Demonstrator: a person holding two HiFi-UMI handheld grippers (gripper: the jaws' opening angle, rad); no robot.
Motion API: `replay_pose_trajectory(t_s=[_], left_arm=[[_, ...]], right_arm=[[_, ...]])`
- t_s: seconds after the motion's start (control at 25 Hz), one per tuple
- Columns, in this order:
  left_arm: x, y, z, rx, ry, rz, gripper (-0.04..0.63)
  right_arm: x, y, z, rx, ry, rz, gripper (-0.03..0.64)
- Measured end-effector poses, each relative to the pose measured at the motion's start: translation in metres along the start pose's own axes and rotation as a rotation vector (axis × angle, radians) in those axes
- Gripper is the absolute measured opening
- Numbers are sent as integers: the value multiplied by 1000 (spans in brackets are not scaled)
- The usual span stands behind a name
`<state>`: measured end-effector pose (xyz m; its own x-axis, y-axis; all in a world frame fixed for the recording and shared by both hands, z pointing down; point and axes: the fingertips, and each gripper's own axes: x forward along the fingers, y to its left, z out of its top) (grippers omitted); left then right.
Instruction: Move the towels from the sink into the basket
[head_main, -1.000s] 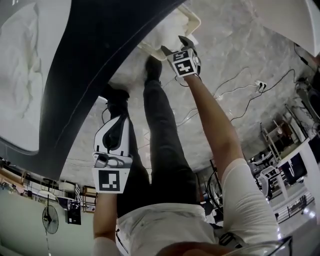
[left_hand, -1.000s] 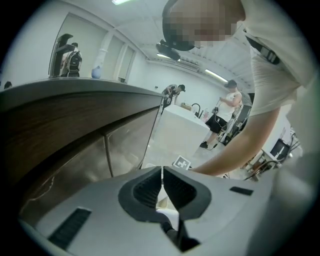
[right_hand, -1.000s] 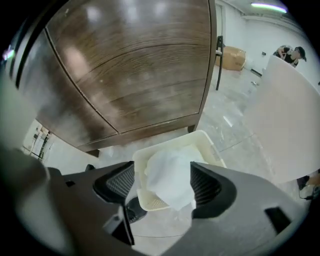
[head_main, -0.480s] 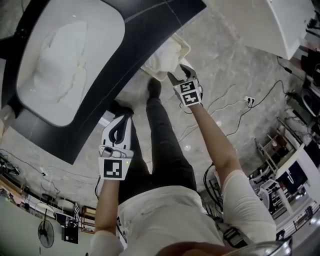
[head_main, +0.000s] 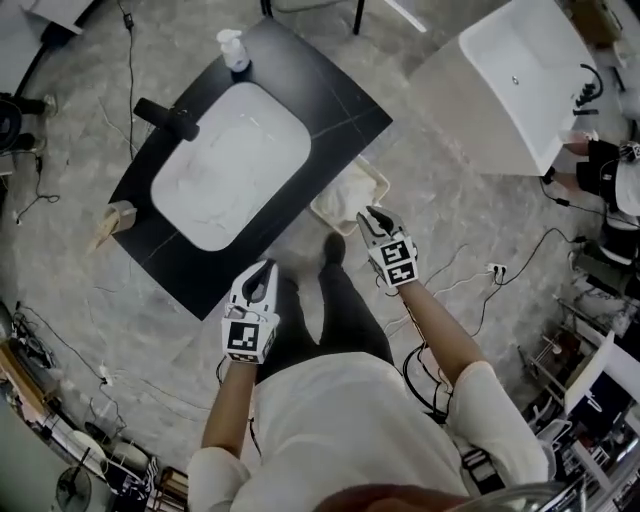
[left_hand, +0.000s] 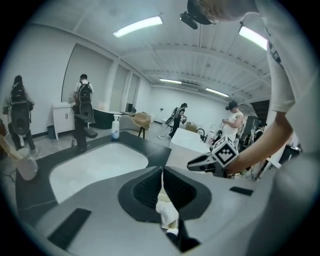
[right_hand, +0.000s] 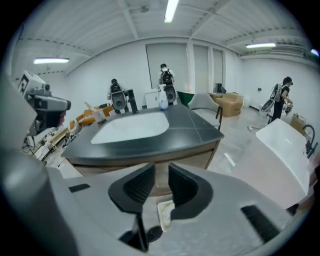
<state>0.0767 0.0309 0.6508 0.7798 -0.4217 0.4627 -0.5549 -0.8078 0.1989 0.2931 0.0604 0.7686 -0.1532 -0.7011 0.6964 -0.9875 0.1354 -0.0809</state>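
Here the person stands on the grey floor in front of a black tabletop (head_main: 340, 105) and holds both grippers up, above the level of the floor things. The white sink (head_main: 172, 182) is set in this tabletop, to the far left of the person. At its far side there is a black faucet (head_main: 170, 118) and, farther, a pump bottle (head_main: 232, 48). Inside the sink the white surface shows faint wrinkles. It may be a towel, but I cannot tell this for sure from so small a picture.

The basket (head_main: 322, 215) stands on the floor, just beside the near right corner of the tabletop and just beyond the person's dark shoe (head_main: 333, 247). A white towel (head_main: 348, 196) lies in it.

The left gripper (head_main: 262, 272) is near the person's left leg and points toward the tabletop. In the left gripper view its jaws are pressed together at the tips and pinch nothing. Only the towel in the basket far below shows through the narrow slit behind them.

The right gripper (head_main: 368, 214) is over the near edge of the basket in the head view. In the right gripper view its jaws stand slightly apart with a narrow gap. They have just been closing, and nothing is between them. The basket is seen below them.

A white tub (head_main: 510, 80) stands well apart, at the far right.
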Motion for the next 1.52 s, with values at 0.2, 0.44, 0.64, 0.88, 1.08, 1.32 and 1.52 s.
replay_pose_trajectory(t_s=[0.2, 0.44, 0.64, 0.88, 1.08, 1.32, 1.52], left_arm=[[-56, -1, 54, -32, -34, 20, 12], [-107, 4, 103, -51, -114, 64, 12], [-157, 8, 147, -65, -197, 117, 12], [-202, 29, 178, -63, -263, 182, 12], [-230, 43, 195, -69, -317, 243, 12], [-246, 47, 199, -85, -353, 275, 12], [-246, 47, 193, -90, -344, 272, 12]], right_arm=[[-78, 38, 78, 9, -110, 12, 47], [-147, 76, 159, -49, -260, 48, 10], [-193, 103, 212, -78, -352, 71, 0], [-223, 127, 255, -72, -401, 120, 0], [-252, 145, 291, -108, -492, 156, 0], [-262, 160, 301, -155, -520, 154, 0], [-259, 164, 304, -160, -522, 159, 0]])
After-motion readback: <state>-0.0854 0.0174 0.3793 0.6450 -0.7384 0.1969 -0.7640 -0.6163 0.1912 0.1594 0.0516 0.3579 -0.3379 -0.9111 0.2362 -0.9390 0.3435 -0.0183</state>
